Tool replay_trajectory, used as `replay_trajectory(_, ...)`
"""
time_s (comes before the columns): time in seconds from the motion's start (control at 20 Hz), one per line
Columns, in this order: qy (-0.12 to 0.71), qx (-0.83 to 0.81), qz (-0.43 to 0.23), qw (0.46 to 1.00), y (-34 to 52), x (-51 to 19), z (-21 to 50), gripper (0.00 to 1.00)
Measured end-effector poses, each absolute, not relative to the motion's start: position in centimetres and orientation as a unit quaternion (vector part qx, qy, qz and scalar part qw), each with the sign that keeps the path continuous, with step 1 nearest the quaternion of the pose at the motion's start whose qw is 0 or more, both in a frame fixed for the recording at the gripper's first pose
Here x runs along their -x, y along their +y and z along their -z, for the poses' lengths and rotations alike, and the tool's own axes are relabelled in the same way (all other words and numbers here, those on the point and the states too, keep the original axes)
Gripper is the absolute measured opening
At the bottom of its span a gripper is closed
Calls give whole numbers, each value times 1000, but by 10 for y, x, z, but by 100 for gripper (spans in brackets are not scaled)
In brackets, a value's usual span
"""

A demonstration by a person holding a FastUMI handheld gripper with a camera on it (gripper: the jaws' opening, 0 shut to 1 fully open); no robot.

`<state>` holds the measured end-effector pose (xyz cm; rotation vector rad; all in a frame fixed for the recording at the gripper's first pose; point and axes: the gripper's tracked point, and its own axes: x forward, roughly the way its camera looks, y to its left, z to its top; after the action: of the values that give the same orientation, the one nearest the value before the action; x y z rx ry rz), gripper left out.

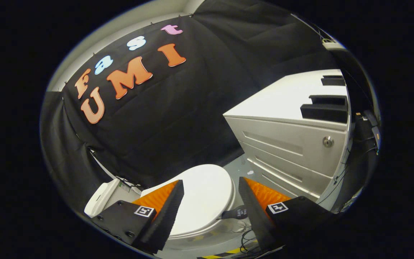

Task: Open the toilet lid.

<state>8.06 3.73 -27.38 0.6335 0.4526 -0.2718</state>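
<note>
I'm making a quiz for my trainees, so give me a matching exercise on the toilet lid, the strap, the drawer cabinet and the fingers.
Things:
1. toilet lid
2. lift strap
3. drawer cabinet
4. gripper fingers

States or places:
A. spread open, touching nothing
B. down, closed
C. standing beside the toilet
D. hanging at the lid's rim

Pairs: 1-B, 2-D, 3-C, 4-A

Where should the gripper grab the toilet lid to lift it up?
Probably the black strap at the front rim of the shut lid, coming from the front. The lid lies flat, so its top offers no hold. The gripper hovers open above it.
</note>
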Motion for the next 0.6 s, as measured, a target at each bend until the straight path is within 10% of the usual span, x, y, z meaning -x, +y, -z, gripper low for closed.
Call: replay_trajectory(0.6, 332, -441, 182, 814, 35, -41, 365, 98)
